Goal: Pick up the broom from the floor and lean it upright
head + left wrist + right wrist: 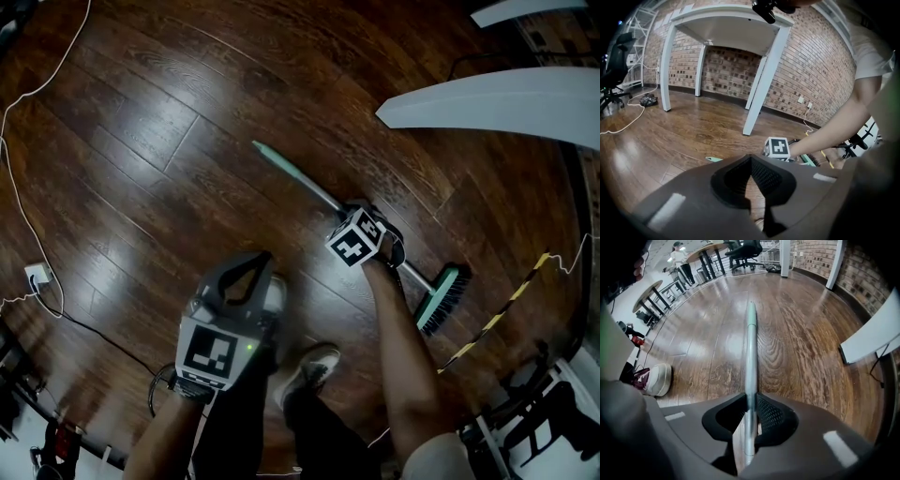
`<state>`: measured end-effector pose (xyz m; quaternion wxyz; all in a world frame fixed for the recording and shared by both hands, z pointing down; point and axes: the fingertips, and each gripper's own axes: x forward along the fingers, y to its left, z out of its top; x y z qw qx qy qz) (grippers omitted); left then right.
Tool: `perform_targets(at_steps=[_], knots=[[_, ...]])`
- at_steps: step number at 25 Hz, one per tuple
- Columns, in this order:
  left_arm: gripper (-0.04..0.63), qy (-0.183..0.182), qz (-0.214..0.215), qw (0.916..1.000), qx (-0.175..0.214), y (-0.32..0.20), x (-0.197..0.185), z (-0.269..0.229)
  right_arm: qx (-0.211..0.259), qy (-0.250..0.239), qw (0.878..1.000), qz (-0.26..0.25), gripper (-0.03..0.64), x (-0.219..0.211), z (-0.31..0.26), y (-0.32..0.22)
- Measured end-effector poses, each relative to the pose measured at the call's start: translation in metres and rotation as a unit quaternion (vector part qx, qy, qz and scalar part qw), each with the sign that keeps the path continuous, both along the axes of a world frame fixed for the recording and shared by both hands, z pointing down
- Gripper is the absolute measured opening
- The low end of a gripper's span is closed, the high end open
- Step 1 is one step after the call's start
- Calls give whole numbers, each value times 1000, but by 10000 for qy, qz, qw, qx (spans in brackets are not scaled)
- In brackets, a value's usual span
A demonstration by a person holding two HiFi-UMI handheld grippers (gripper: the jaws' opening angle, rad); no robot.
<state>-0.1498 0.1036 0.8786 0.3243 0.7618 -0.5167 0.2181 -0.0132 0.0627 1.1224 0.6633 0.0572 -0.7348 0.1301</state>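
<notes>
— Right gripper view: what does the right gripper (749,404) have?

— It points straight down with one jaw on each side of the handle (750,348), and both pads look pressed against the metal tube. The broom (300,178) lies flat on the floor (141,141). Its brush head (442,298) is to the person's right and its green tip (262,148) points away from them.

— And the left gripper (749,158)?

— Its jaws are together with nothing between them. It hangs over the floor close to the person's shoe (309,366).

— How would you do the lift?

— The hold is nearer the brush head than the tip, so I expect the long end to sag. The tube is smooth and may roll in the pads, so squeeze firmly first. Then raise the handle while the bristles rest on the floor as a pivot. Bring the left gripper onto the upper handle to steady it.

— Where should it lean?

— The white table (506,103) is close, and the left gripper view shows a brick wall (806,70) behind it. Either should do.

— Anything about the room to watch for?

— The floor is dark, glossy planks, so the bristles could skid out. I would set the broom steep. A striped strip (506,300) lies just past the brush head. A white plug (37,275) with its cable sits far off to the left.
</notes>
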Motion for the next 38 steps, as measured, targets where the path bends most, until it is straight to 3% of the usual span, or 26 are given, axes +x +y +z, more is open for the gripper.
perform_targets(at_steps=[7, 13, 22, 27, 31, 38], knots=[[0, -35, 81, 10000, 4, 0, 4, -14, 161, -91, 9998, 120, 84, 6, -20, 1], [0, 15, 54, 9998, 189, -8, 16, -58, 477, -271, 9982, 235, 84, 16, -76, -9], [0, 472, 648, 9933, 838, -34, 48, -209, 991, -409, 9921, 652, 86, 60, -229, -6], [0, 641, 876, 9866, 1218, -69, 66, -287, 1390, -538, 9818, 1175, 89, 98, -307, -21], [0, 545, 929, 9851, 1341, -95, 85, -323, 1609, -651, 9704, 1680, 91, 138, -354, -35], [0, 476, 623, 9874, 1372, -133, 112, -366, 1776, -843, 9524, 2329, 92, 193, -406, -67]])
